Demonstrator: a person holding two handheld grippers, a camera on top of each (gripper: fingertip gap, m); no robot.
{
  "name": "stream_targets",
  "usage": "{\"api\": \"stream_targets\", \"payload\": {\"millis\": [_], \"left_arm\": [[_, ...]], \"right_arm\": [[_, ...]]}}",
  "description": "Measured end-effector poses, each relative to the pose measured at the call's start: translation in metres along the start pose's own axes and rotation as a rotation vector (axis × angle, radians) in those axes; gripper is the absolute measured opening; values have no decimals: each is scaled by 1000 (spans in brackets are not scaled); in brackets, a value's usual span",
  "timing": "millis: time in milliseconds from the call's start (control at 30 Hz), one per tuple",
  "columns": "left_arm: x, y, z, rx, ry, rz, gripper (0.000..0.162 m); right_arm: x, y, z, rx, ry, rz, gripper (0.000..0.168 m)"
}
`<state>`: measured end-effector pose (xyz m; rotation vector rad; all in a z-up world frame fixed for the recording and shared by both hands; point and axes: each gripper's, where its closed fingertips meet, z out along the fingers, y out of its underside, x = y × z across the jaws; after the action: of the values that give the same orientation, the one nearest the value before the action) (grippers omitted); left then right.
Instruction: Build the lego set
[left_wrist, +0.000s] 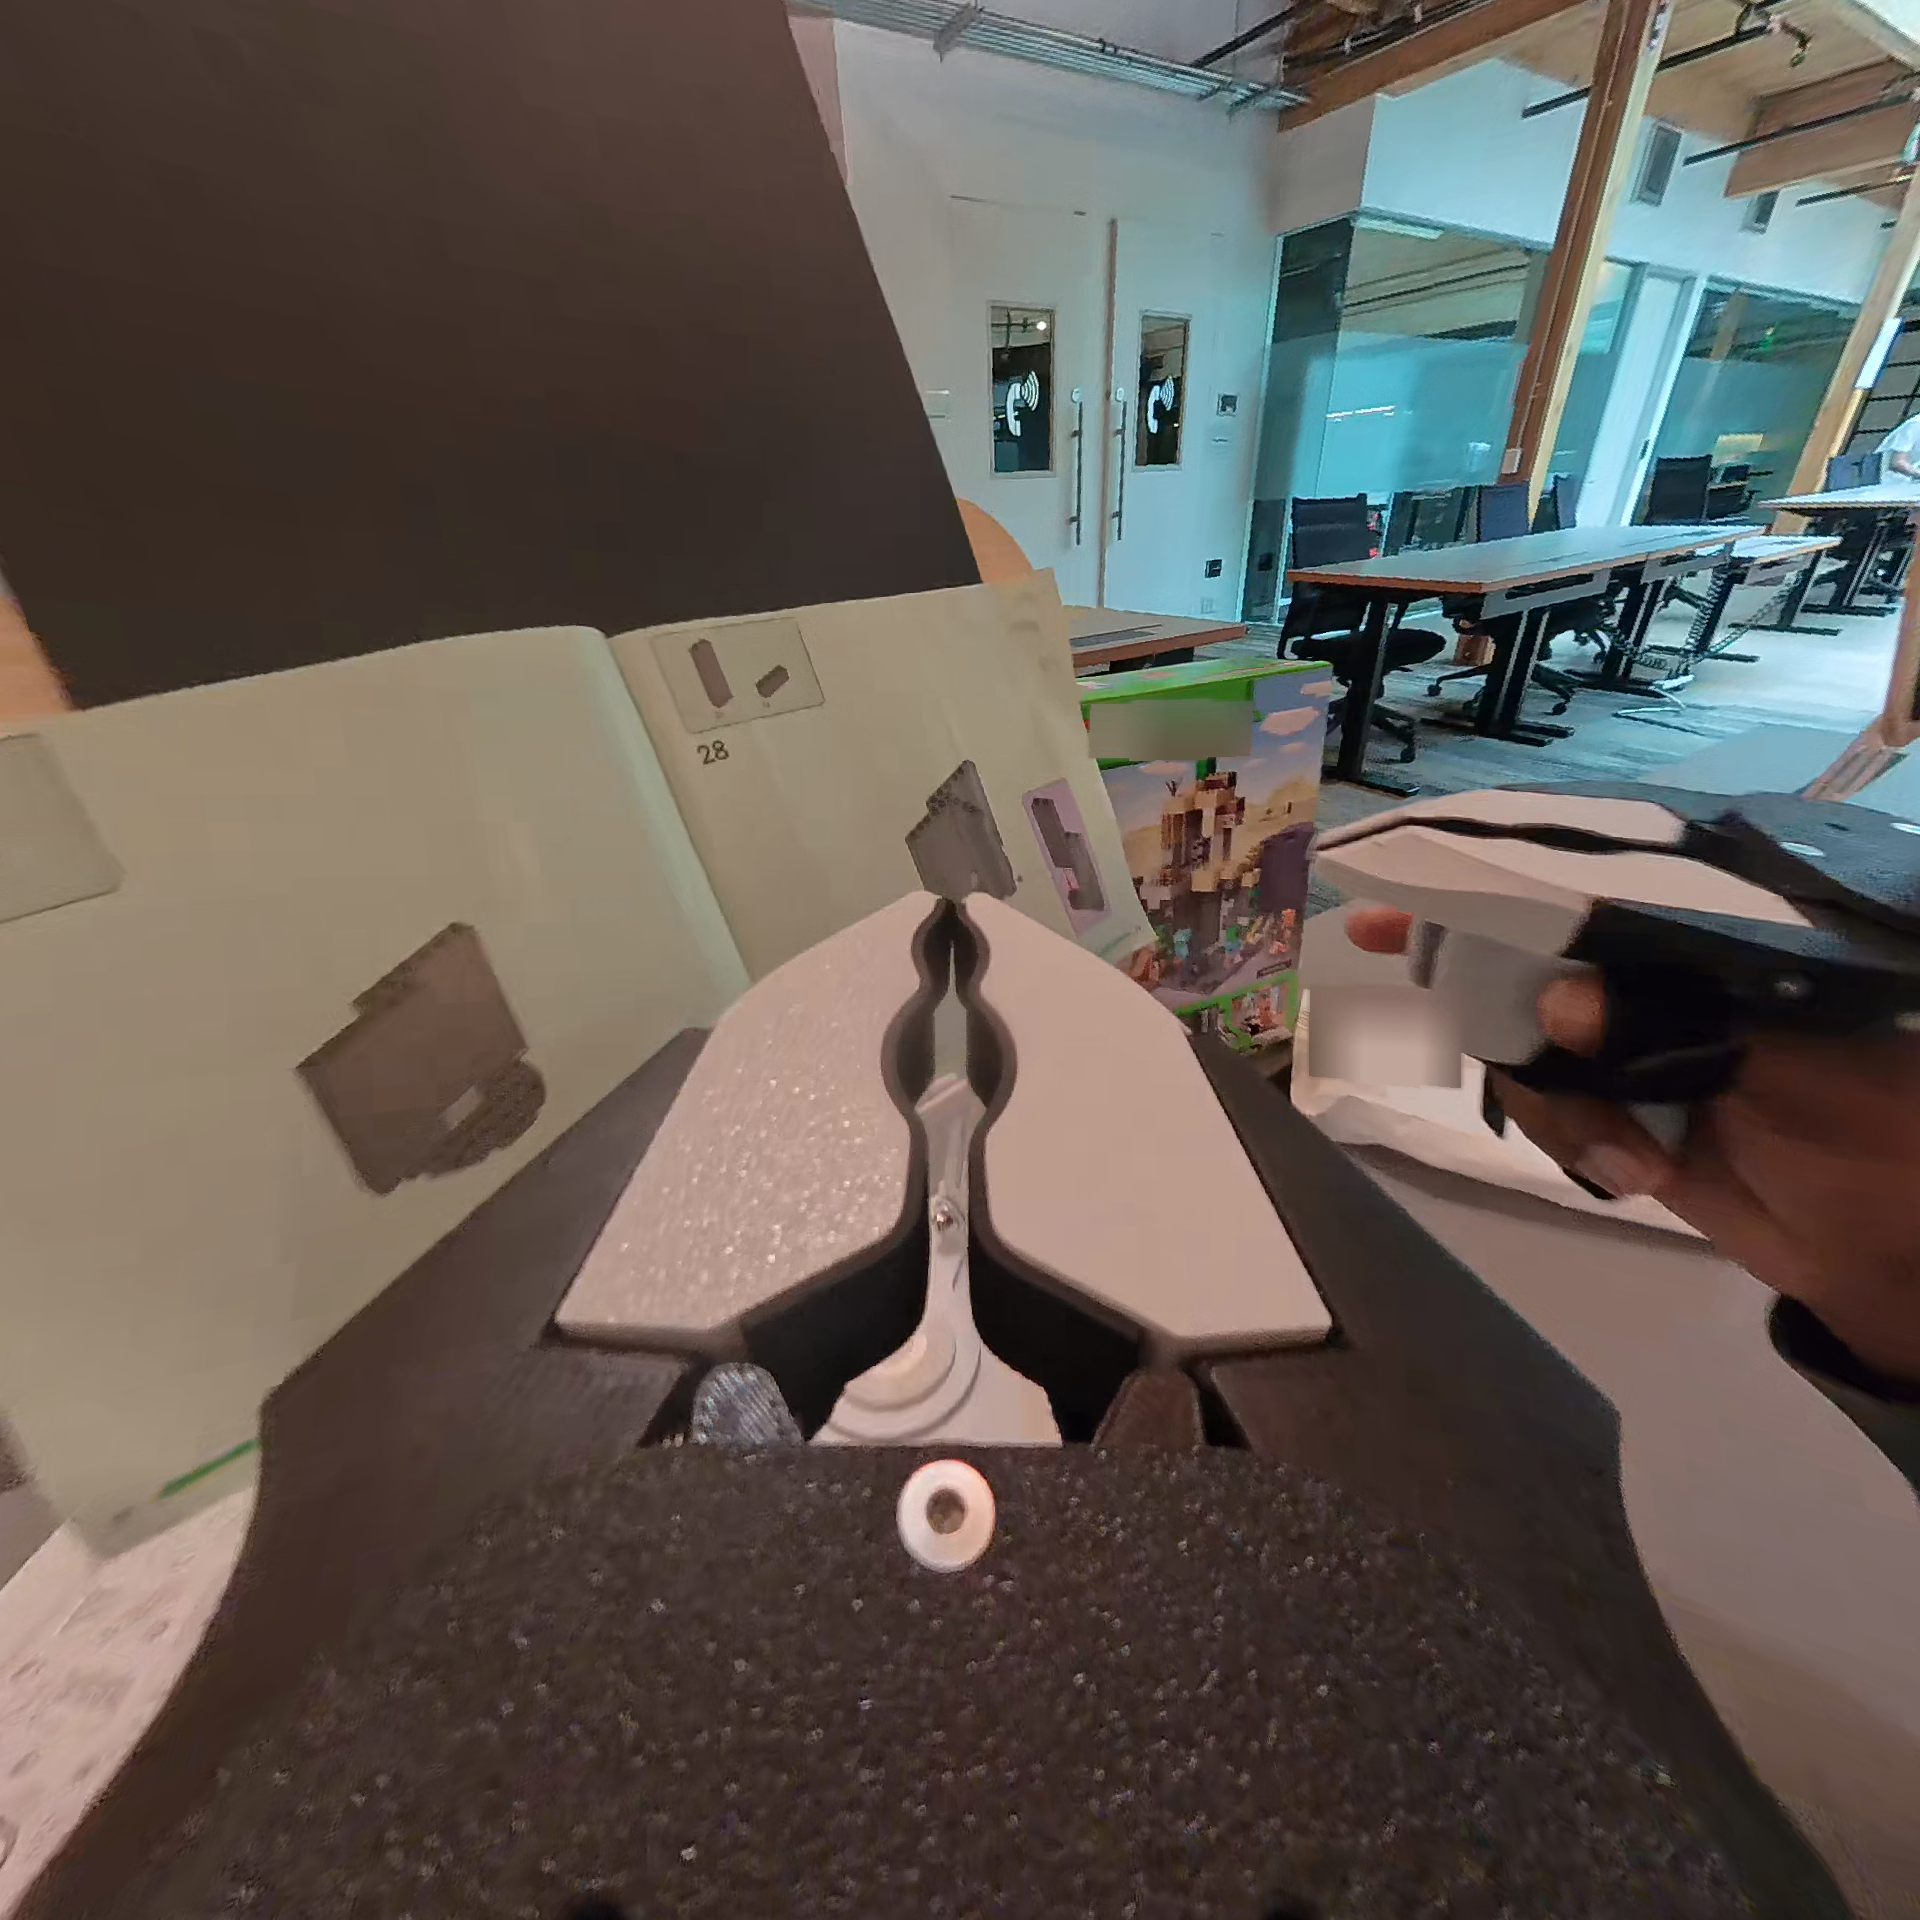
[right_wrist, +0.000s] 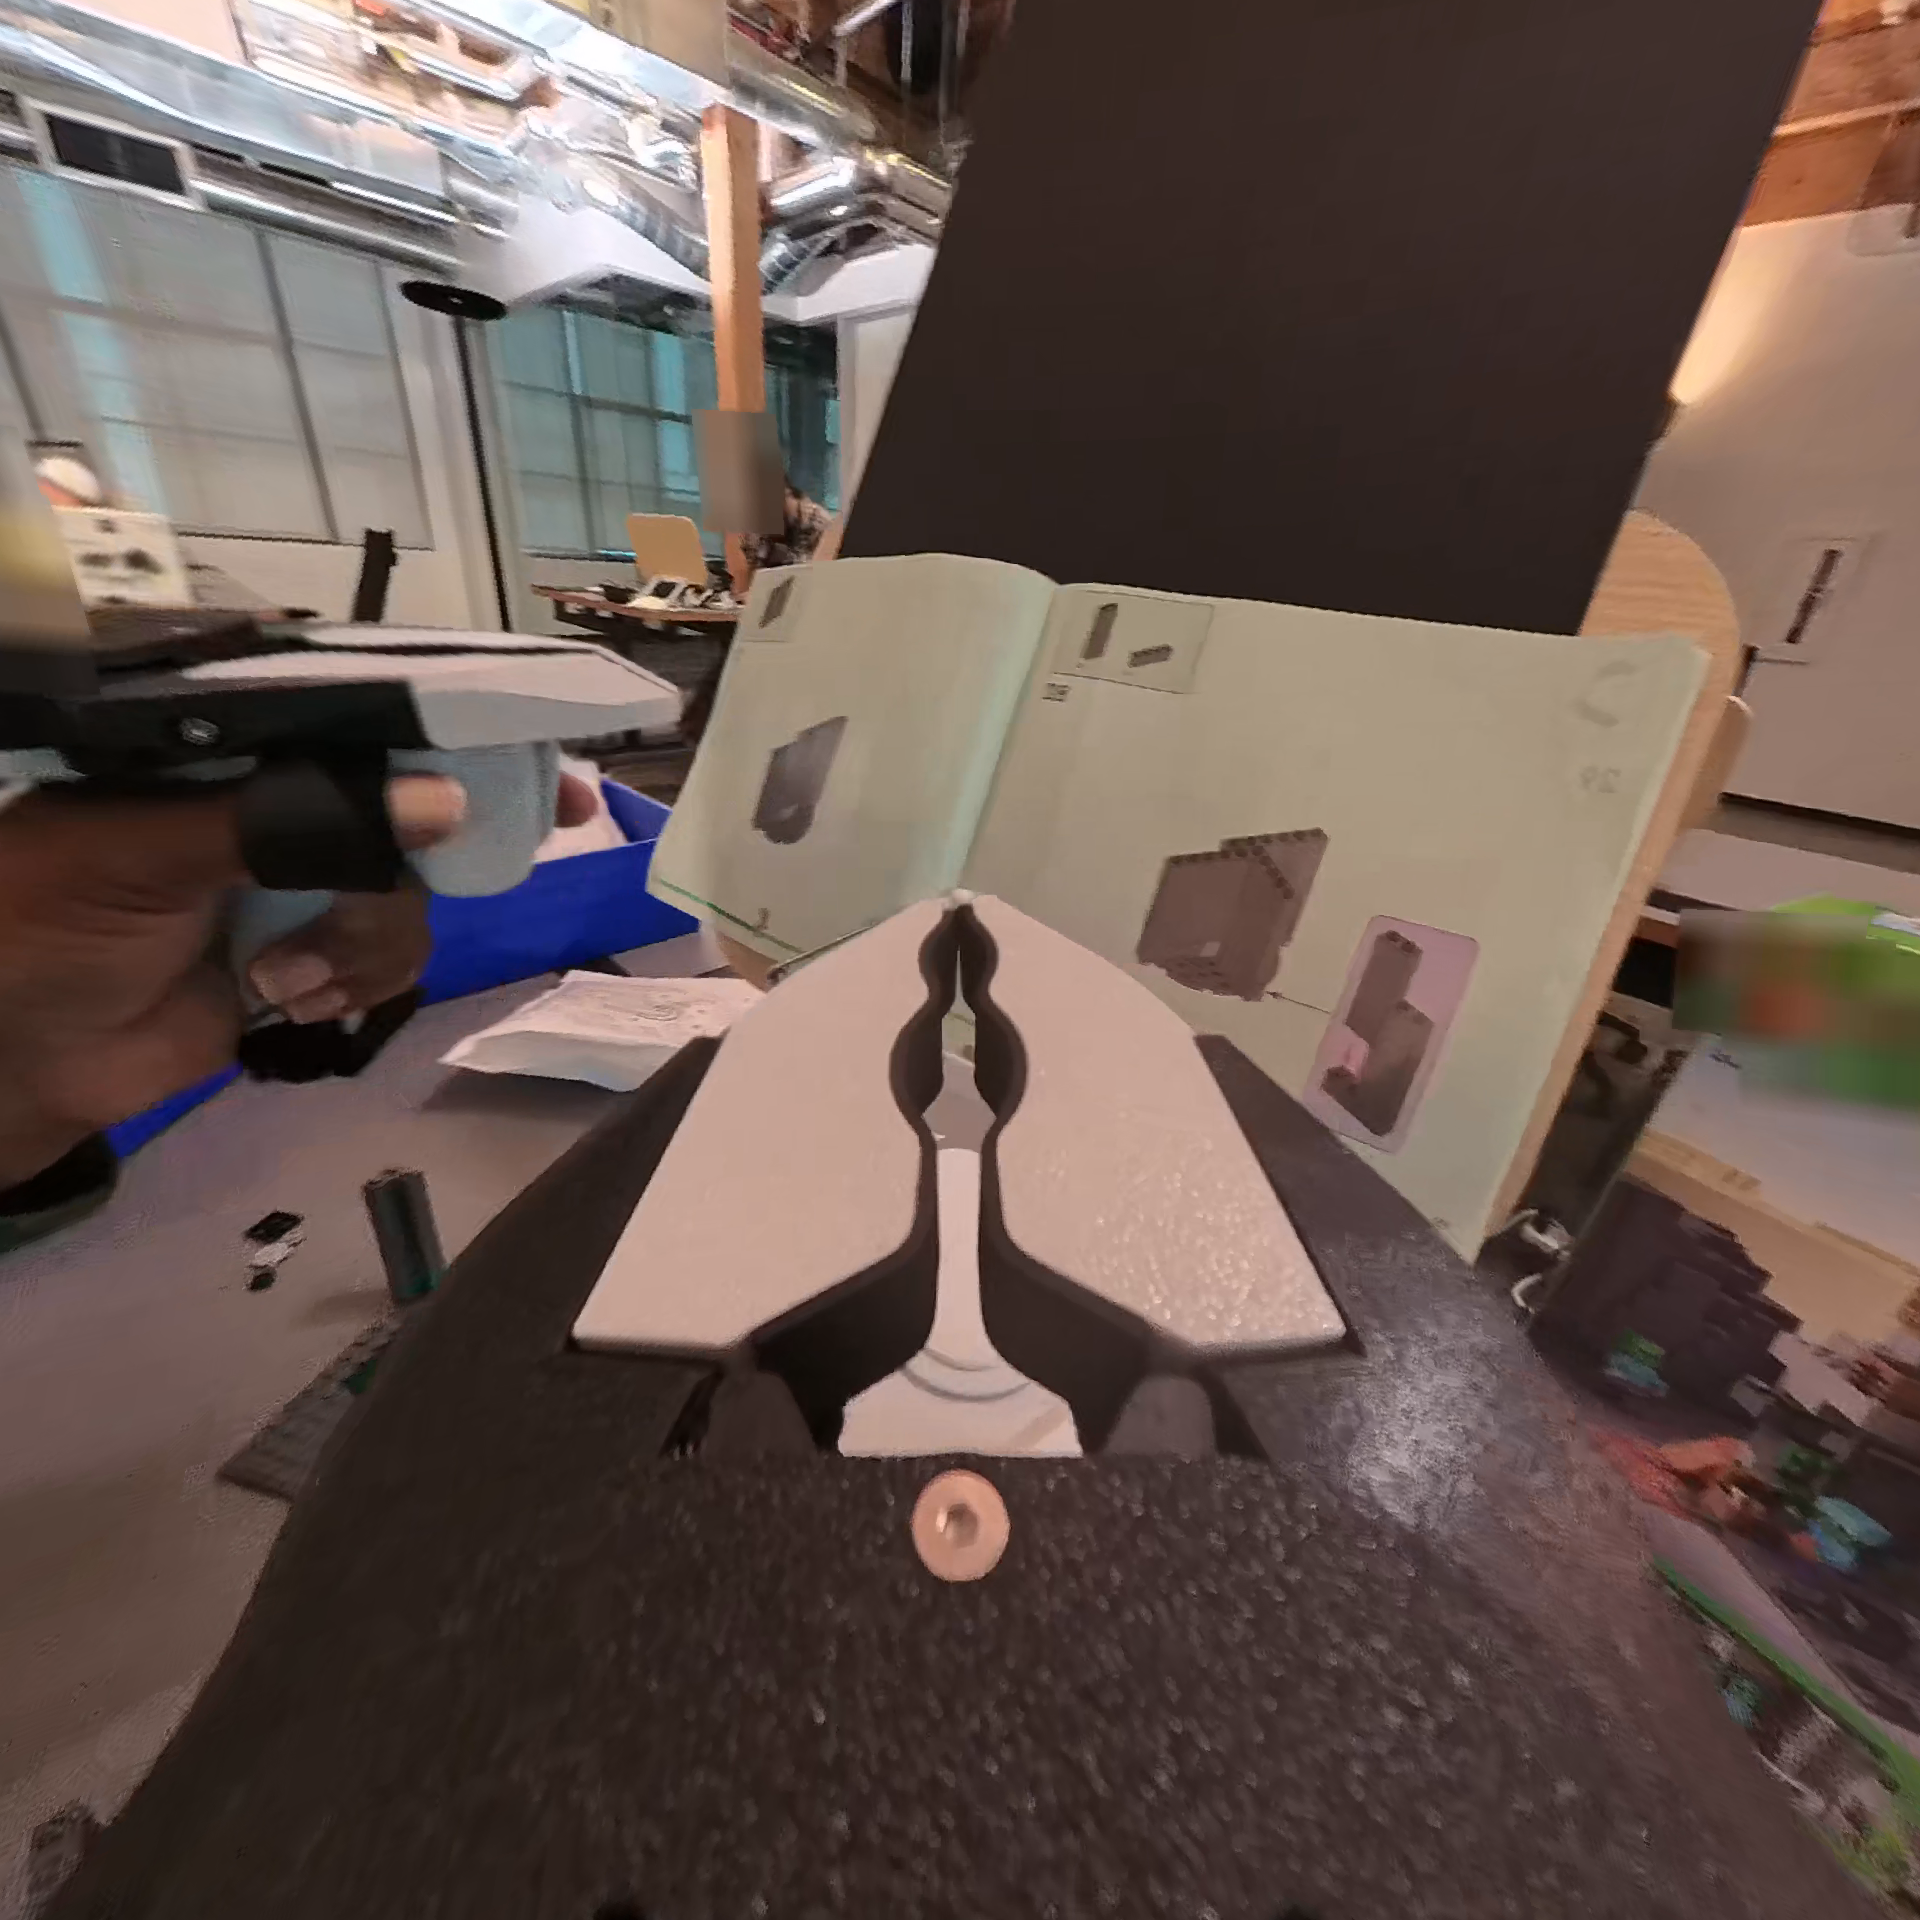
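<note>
Consulting step: both empty, left gripper (left_wrist: 951, 912) and right gripper (right_wrist: 961, 906) closed before instruction booklet (right_wrist: 1195, 831); next, judged, fetch pictured bricks

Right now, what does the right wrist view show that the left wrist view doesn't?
Only the right wrist view shows the blue bin, the loose dark pieces on the table and the dark partial build. Only the left wrist view shows the set's box clearly and the rows of desks behind. Both show the open instruction booklet propped upright, the white bag, and both grippers, left and right, shut and empty.
</note>
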<state>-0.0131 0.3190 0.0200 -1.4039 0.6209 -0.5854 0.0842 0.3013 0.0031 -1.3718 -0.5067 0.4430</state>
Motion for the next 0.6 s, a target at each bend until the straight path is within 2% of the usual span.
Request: {"api": "stream_targets", "payload": {"millis": [167, 300, 433, 500, 533, 600], "left_arm": [[6, -24, -84, 28, -26, 58, 0], [-31, -19, -165, -89, -151, 156, 0], [-86, 16, -244, -353, -242, 256, 0], [-105, 46, -281, -544, -183, 317, 0], [-114, 61, -299, -616, -142, 353, 12], [-122, 94, -334, -745, -14, 374, 16]], "right_arm": [[-21, 1, 3, -36, -52, -40, 0], [-40, -1, 2, -64, -86, -83, 0], [-68, 5, -8, -126, -156, -144, 0], [-79, 16, -19, -177, -184, -186, 0], [-81, 24, -25, -204, -190, -203, 0], [-87, 39, -39, -244, -222, -195, 0]]}}
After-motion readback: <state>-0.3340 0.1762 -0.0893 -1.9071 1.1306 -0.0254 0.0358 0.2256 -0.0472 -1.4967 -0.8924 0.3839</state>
